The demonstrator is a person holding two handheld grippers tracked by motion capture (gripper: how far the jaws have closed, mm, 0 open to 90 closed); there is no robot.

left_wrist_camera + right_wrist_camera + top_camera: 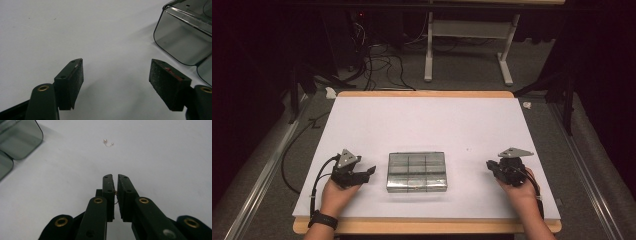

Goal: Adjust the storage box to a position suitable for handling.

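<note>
A clear plastic compartment box [417, 171] lies shut near the table's front middle; its corner shows in the left gripper view [185, 42] and the right gripper view [17, 142]. My left gripper [371, 172] [116, 67] rests just left of the box, jaws wide open with nothing between them. My right gripper [489, 165] [116, 176] sits well right of the box, its jaws shut on a small thin gold wire piece [116, 193]. A second tiny wire piece with two pale beads [108, 143] [467, 148] lies on the white surface ahead of it.
The white table top [427, 125] has a wooden edge [427, 226] at the front. Beyond it, cables [382, 60] and a white desk frame [467, 35] stand on the grey floor.
</note>
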